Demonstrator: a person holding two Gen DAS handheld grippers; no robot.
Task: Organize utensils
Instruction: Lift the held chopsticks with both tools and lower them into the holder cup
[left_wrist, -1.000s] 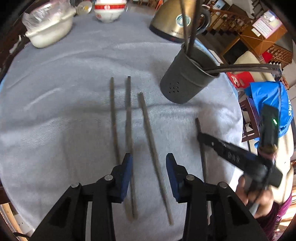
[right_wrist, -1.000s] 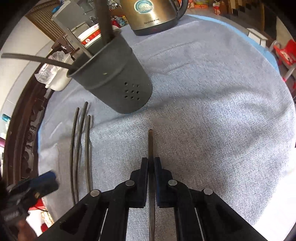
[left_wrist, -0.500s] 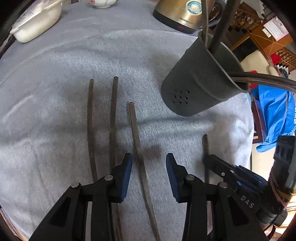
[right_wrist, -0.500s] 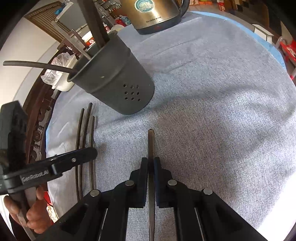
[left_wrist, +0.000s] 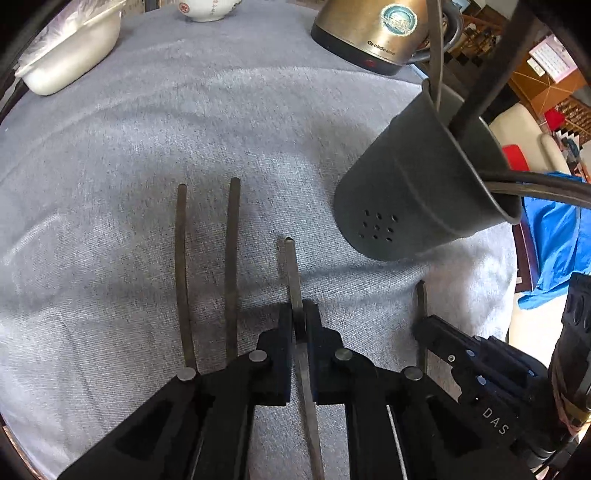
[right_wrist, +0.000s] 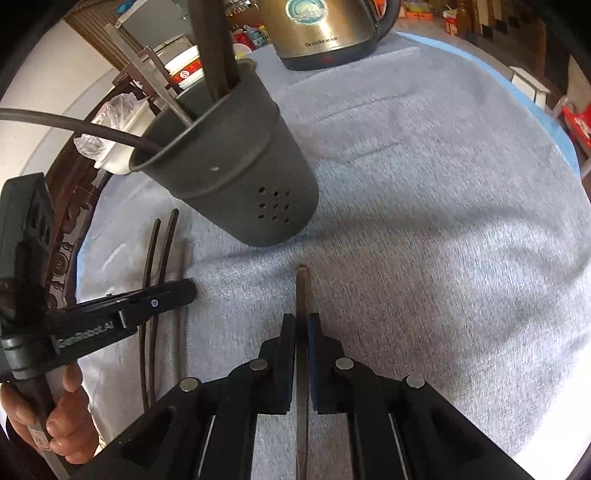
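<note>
- The left tongs (left_wrist: 300, 325) have just been closing and now pinch a dark chopstick (left_wrist: 293, 273) that runs between the pads; its tip points toward 12 o'clock over the grey cloth of the counter (left_wrist: 184, 129).
- At 9 o'clock from that chopstick, two more chopsticks (left_wrist: 207, 266) lie side by side on the cloth, just beside the left tongs.
- The right tongs (right_wrist: 303, 328) are closed on another chopstick (right_wrist: 302, 291), its tip also toward 12 o'clock.
- A dark grey utensil holder (right_wrist: 236, 166) with small drain holes stands at 11 o'clock from the right tongs, with several dark utensils (right_wrist: 218, 48) sticking out of it.
- A brass-coloured kettle (right_wrist: 325, 29) sits at the far edge, 12 o'clock.
- A white dish (left_wrist: 70, 62) rests at 10 o'clock in the left view.
- A hand (right_wrist: 55, 413) grips the left tool's handle, at 8 o'clock in the right view.
</note>
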